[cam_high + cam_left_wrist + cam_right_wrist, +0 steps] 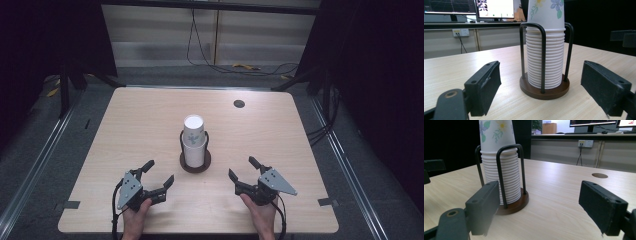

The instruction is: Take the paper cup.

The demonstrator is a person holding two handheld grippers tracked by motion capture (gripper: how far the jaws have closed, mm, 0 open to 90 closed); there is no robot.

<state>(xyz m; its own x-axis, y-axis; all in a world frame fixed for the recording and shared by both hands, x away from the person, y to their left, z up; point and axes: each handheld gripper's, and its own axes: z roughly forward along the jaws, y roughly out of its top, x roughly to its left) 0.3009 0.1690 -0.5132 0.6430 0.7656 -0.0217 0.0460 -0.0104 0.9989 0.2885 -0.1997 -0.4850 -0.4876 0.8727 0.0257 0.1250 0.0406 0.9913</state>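
Cup stack [193,137] upright in holder [195,162], mid-tabletop, ahead between left claw [159,173] and right claw [242,168]; both wide, empty, about equally near.

The setting is a lab or recording workspace. A pale wooden table [150,125] with a cable hole [239,103] stands between black curtains [45,40] on a grey floor with metal rails. Computer monitors [495,8] sit on a bench along the wall, above wall sockets [460,32], and loose cables [200,55] trail across the floor.
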